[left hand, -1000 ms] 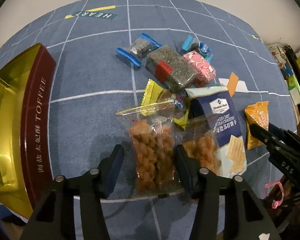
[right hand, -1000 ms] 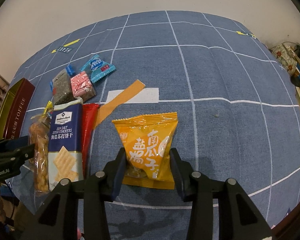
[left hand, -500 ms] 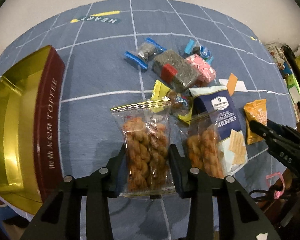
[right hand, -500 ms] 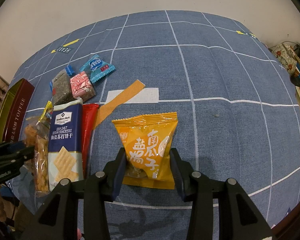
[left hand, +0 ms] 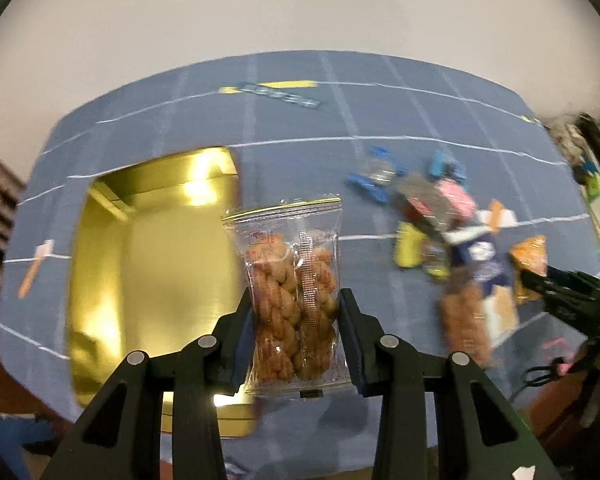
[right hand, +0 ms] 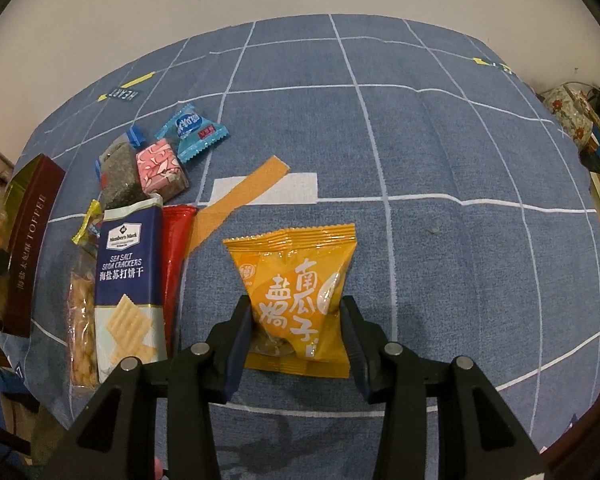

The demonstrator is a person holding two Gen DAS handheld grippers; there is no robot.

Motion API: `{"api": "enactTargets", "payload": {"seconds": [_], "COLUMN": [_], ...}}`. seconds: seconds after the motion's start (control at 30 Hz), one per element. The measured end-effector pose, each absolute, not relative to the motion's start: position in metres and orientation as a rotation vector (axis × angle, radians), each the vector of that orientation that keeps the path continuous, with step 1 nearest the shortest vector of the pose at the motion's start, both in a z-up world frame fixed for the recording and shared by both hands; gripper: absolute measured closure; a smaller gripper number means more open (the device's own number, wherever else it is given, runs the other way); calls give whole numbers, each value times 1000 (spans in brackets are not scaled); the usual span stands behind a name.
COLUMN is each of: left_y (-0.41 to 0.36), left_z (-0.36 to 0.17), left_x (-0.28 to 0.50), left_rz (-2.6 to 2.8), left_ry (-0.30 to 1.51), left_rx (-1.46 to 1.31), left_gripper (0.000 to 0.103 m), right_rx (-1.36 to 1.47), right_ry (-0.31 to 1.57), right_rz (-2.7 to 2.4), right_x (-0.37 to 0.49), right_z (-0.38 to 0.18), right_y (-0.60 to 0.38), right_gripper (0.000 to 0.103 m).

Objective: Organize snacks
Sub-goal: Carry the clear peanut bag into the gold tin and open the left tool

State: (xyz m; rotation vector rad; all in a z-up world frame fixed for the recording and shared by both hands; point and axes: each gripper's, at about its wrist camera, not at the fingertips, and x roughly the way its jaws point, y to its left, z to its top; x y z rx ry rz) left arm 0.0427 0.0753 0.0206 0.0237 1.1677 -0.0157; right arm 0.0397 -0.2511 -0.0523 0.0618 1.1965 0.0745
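**Two packets, one in each grip**

My left gripper (left hand: 297, 320) pinches a clear packet of fried twists (left hand: 294, 292), lifted off the blue cloth (left hand: 300, 128); the gold toffee tin (left hand: 148, 264) lies open just left of my jaws. My right gripper (right hand: 298, 322) has its pads pressed on the orange seed packet (right hand: 296, 296), which rests on the cloth; the cracker pack (right hand: 126, 280) lies to its left.
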Motion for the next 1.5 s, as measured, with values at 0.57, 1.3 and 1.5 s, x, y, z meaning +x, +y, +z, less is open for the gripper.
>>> {"api": "enactTargets", "payload": {"seconds": [0.57, 1.3, 1.5], "left_y": [187, 206, 209], "left_z": [-31, -51, -50], "left_x": [34, 33, 32], "left_rz": [181, 197, 204], "left_ry": [1297, 1343, 1337], "left_rx": [118, 125, 106], "left_gripper": [67, 65, 63], "right_rx": [64, 112, 134], "right_ry": [1265, 1271, 1261], "right_rz": [43, -11, -31], "right_x": [48, 53, 50], "right_z": [-54, -54, -51], "right_y": [-249, -250, -246], "right_gripper": [58, 61, 63]}}
